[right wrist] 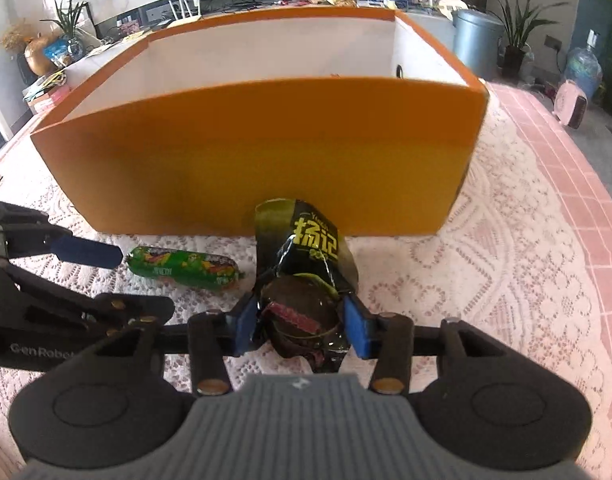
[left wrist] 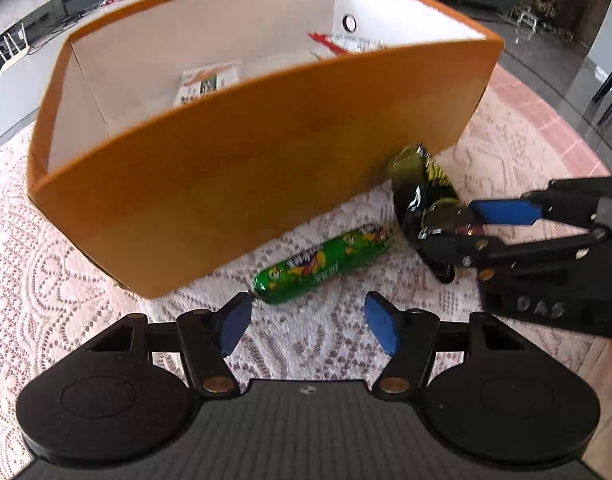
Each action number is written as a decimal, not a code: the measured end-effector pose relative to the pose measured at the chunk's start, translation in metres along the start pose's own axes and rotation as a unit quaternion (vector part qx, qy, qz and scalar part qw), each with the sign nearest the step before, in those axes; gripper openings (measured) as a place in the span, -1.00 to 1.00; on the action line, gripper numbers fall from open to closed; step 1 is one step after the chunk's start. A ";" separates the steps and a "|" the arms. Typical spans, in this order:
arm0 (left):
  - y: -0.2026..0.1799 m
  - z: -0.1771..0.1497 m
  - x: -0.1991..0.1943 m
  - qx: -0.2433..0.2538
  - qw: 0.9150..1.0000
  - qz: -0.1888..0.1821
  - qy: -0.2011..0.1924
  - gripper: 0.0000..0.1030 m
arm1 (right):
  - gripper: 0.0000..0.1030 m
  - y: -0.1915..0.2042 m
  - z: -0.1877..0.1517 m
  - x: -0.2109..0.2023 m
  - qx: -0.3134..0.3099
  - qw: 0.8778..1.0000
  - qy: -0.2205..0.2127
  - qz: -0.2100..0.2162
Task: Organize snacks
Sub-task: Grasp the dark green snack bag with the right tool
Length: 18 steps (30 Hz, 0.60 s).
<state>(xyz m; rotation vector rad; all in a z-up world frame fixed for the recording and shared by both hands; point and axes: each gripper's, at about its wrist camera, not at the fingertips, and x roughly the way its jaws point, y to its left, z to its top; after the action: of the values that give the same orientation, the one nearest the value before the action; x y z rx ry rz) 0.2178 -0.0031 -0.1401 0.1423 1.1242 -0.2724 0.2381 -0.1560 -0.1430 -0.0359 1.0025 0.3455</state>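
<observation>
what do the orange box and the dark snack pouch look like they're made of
Orange box: likely cardboard, matte orange outside, plain white inside, with thin flat walls and folded corners. Dark snack pouch: glossy plastic or foil film, judging by its bright glare and sharp crinkles.

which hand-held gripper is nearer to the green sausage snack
Left. The left hand-held gripper hangs open just short of the green sausage snack, its jaws on either side of the near end. The right hand-held gripper sits off to its side, clamped on the dark snack packet.
</observation>
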 end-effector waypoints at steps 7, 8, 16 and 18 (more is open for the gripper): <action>-0.004 -0.004 0.003 0.004 1.000 0.007 0.012 -0.23 | -0.11 -0.004 0.003 0.000 0.009 1.000 0.000 0.001; -0.004 -0.005 0.002 0.000 1.000 0.007 0.012 -0.31 | -0.11 -0.004 0.004 0.000 0.009 1.000 -0.001 0.000; 0.008 -0.008 -0.003 -0.069 0.995 -0.071 0.034 -0.91 | -0.11 -0.005 0.001 0.001 0.012 1.000 -0.001 0.001; 0.011 -0.010 -0.003 -0.082 0.993 -0.079 0.036 -0.91 | -0.11 -0.005 0.001 0.001 0.012 1.000 -0.001 0.001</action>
<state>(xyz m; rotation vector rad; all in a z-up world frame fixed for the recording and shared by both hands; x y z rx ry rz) 0.2106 0.0106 -0.1420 -0.0839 1.2270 -0.3155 0.2411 -0.1599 -0.1436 -0.0132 1.0041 0.3364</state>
